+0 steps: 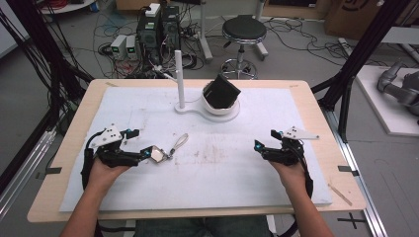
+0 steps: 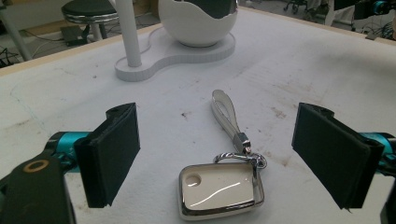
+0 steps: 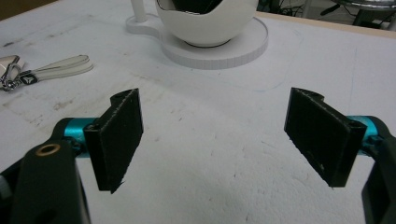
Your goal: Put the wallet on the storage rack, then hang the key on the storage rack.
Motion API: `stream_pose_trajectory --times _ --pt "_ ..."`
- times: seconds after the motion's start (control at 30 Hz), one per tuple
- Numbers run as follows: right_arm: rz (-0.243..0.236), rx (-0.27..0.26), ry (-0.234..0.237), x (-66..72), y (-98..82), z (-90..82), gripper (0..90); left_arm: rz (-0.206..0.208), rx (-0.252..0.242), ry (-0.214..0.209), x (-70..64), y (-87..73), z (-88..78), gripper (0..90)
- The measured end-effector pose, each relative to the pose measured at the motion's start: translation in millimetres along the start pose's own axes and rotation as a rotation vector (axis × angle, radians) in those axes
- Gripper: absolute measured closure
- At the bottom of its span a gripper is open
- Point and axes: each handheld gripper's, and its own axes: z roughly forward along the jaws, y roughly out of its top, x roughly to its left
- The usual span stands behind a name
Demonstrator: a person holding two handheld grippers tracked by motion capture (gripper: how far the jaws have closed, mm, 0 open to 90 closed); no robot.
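Note:
A cream and chrome key fob [image 2: 220, 190] lies flat on the white mat [image 1: 222, 163], with a pale strap [image 2: 225, 112] running away from its ring. My left gripper [image 2: 224, 156] is open, one black pad on each side of the fob, touching nothing. From above, the fob [image 1: 158, 154] sits at the tip of the left gripper [image 1: 139, 143]. My right gripper [image 3: 219, 135] is open over bare mat, nothing between its pads; in the high view it [image 1: 265, 139] rests at the right.
A white stand [image 1: 205, 111] with an upright post [image 1: 180, 79] and a white bowl [image 1: 221, 106] sits at the back centre. A black boxy object [image 1: 222, 91] is tilted in the bowl. Wooden table edges [image 1: 69, 148] frame the mat. A stool [image 1: 243, 32] stands beyond.

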Motion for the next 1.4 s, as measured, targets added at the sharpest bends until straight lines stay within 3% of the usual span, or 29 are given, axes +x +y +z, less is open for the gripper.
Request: stream_pose_trajectory --times 0.4,0.7,1.07,1.3,1.4 --pt "-0.001 -0.015 -0.022 -2.3 0.3 -2.2 19.8 -0.019 0.015 -0.003 -0.5 -1.3 2.7 15.2" --pt "-0.004 -0.007 -0.003 -1.7 0.5 3.2 19.8 -0.023 0.045 0.0 -8.3 0.0 12.5 15.2" --pt "-0.017 0.009 -0.017 -3.6 -1.0 1.8 19.8 -0.002 0.121 -0.029 -22.2 0.4 39.5 15.2" --pt "-0.03 0.017 -0.022 1.3 -0.9 1.6 19.8 -0.024 0.153 -0.029 -23.5 2.5 57.3 15.2" --pt "-0.033 0.028 -0.024 0.2 -1.6 4.4 19.8 -0.007 0.192 -0.043 -24.5 2.3 69.8 15.3"
